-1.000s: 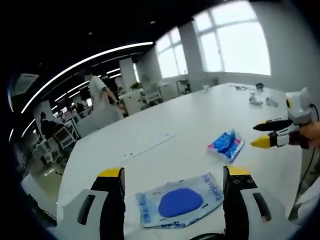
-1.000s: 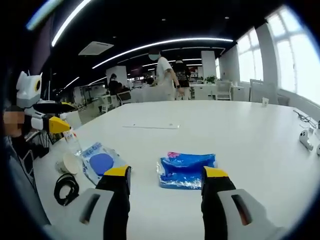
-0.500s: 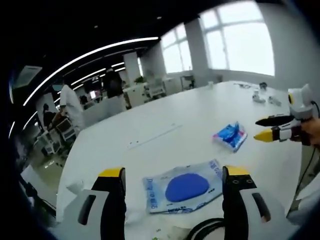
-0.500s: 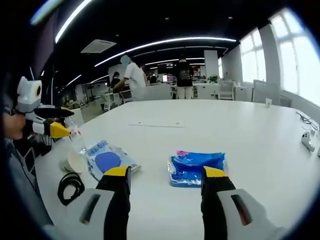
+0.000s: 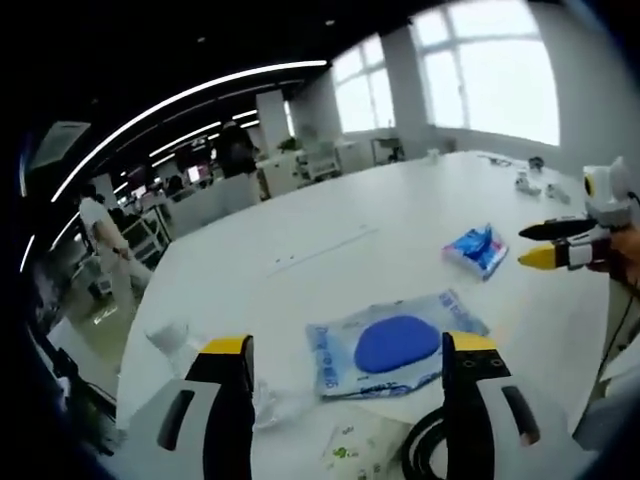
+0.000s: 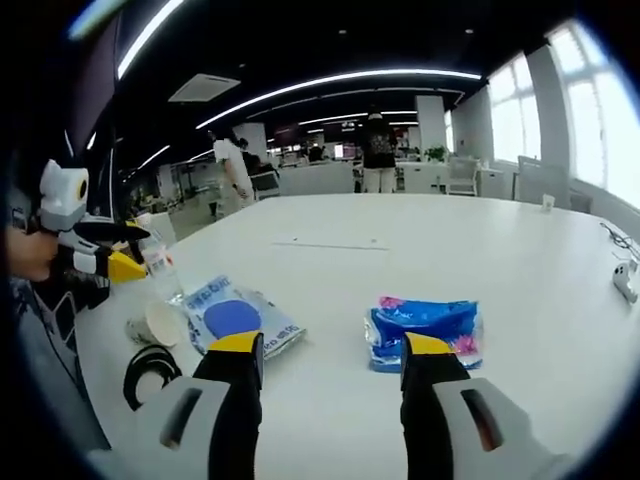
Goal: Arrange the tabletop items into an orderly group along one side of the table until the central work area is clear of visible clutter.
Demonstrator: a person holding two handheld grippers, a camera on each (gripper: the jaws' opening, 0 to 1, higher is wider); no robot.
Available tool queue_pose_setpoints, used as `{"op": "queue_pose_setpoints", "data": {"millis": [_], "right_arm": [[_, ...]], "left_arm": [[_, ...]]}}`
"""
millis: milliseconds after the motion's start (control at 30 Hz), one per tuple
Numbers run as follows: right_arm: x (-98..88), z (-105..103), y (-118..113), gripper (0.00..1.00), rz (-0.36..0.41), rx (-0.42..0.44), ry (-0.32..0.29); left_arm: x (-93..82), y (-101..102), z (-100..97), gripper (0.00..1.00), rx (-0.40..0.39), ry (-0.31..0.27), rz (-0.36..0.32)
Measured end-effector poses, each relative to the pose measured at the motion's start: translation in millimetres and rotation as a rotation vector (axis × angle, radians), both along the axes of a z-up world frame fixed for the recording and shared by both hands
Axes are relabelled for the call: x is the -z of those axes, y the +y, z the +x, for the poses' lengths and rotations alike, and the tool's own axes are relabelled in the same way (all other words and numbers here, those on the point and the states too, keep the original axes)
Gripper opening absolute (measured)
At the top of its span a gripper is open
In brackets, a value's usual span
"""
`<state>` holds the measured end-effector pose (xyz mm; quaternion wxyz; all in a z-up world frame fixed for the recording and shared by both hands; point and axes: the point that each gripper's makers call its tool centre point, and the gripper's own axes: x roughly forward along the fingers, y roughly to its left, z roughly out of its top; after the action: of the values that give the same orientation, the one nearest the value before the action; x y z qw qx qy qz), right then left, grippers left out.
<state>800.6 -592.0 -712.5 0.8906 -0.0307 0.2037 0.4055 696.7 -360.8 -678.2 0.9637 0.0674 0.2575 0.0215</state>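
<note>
- Jaws: the left gripper (image 5: 345, 350) and the right gripper (image 6: 330, 345) each hold their jaws wide apart with nothing between them; both hover above the white surface (image 6: 420, 270).
- Task items, left gripper view: a clear packet with a blue oval (image 5: 397, 345) lies just ahead, between the lines of the two jaws, its long axis running across the view; nearer the camera sit a coiled black cable (image 5: 425, 455) and crumpled clear plastic (image 5: 275, 405).
- Task items, right gripper view: a blue wipes pack (image 6: 425, 330) lies just beyond the right-hand jaw tip — long axis crosswise; a paper cup (image 6: 160, 325) and a clear bottle (image 6: 160, 270) stand to the left by the packet.
- Deciding relation: the left gripper appears nearer the oval packet, the right gripper nearer the wipes pack — each would likely take its own.
- Progress: items lie scattered; grouping seems hardly begun.
</note>
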Motion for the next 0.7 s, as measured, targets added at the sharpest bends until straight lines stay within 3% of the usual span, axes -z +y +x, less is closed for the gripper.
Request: {"op": "queue_pose_setpoints", "data": {"millis": [700], "right_arm": [[21.7, -23.2, 25.5, 0.49, 0.014, -0.017, 0.091]], "left_arm": [[45.9, 17.3, 9.8, 0.7, -0.018, 0.082, -0.056]]}}
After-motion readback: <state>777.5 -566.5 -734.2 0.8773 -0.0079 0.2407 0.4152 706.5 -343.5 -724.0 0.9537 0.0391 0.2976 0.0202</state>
